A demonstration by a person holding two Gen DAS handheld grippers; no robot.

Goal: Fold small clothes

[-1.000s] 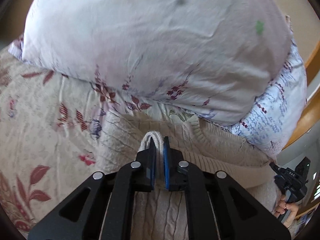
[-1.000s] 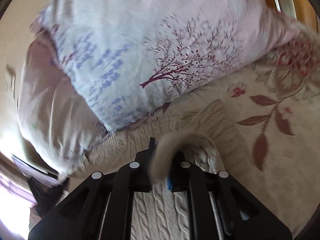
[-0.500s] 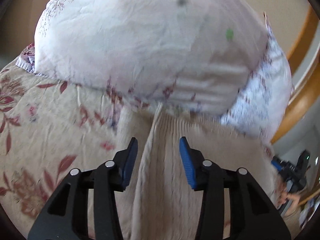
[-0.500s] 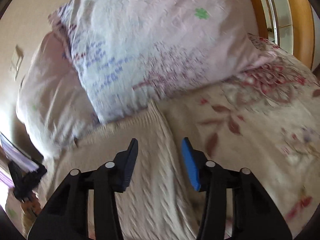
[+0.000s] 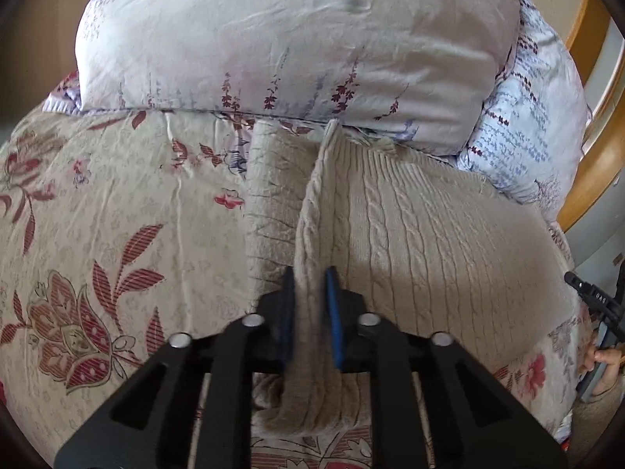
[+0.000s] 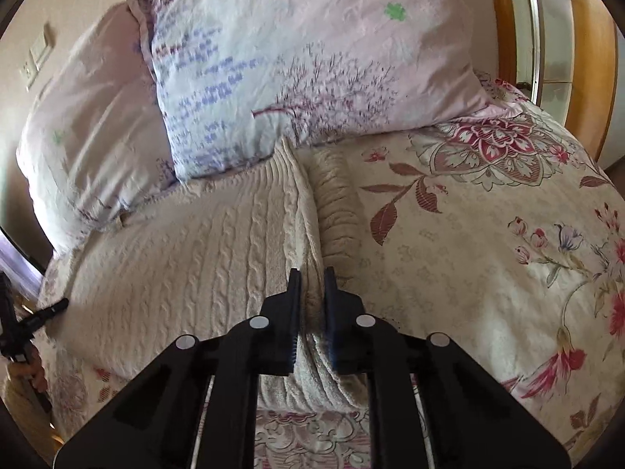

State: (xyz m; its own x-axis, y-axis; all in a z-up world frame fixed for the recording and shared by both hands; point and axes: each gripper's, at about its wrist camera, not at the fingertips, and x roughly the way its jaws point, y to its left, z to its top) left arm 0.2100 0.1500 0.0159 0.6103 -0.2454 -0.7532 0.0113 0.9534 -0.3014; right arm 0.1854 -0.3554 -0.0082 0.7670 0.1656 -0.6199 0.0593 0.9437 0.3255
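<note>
Knit fabric is pinched in each hand-held gripper, left (image 5: pixel 310 312) and right (image 6: pixel 312 314), at opposite side folds of the cream cable-knit sweater (image 5: pixel 410 234) spread on the bed (image 5: pixel 97 234) below the pillows (image 5: pixel 293 39). Soft, stretchy drape is expected; thick doubled edges are best gripped.

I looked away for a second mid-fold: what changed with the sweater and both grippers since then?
Both grippers let go, opened, slid along the side folds toward the hem, then closed again. The left gripper now pinches the left folded edge of the cream sweater, and the right gripper pinches the right folded edge. The sweater stayed flat on the floral bedspread, its top against the pillows.
</note>
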